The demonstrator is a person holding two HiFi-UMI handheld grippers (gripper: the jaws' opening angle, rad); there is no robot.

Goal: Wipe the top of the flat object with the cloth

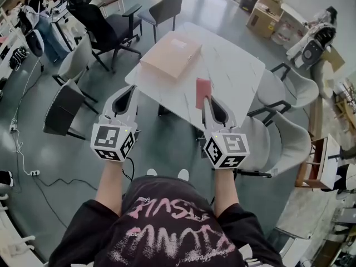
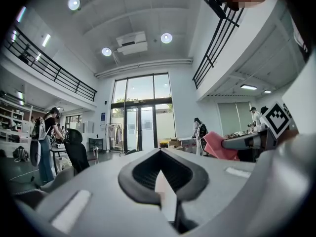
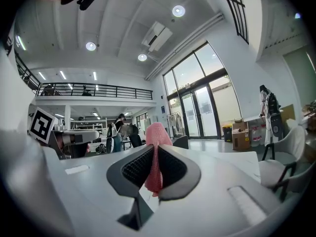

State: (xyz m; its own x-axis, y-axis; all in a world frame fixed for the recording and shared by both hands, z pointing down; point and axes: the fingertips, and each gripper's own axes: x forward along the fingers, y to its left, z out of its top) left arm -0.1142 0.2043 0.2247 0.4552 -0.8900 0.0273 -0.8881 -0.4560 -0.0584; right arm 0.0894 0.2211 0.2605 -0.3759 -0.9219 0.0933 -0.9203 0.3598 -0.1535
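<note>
- At the bottom of the head view are the person's dark printed top and both forearms, raised forward, with a marker cube above each wrist.
- The left gripper (image 1: 131, 89) sits at lower left of centre. In the left gripper view (image 2: 159, 152) its two dark-padded fingers meet at the tips, and nothing is caught between them.
- The right gripper (image 1: 207, 100) is at lower right of centre. In the right gripper view (image 3: 153, 149) its fingers are pressed together on the pink cloth (image 3: 157, 132), which sticks out past the tips and also hangs down between the pads.
- In the head view the cloth (image 1: 203, 91) appears just beyond the right gripper's tips, over the near part of the white table (image 1: 233, 65). Whether it touches the tabletop cannot be told.
- The flat object (image 1: 171, 56), a tan board-like slab, lies on the table's far-left part, at upper centre of the frame, well apart from the cloth and from both grippers.
- A black office chair (image 1: 103, 24) stands at upper left, and grey chairs (image 1: 289, 141) stand at the right.
- Cardboard boxes (image 1: 267, 13) sit at the upper right.
</note>
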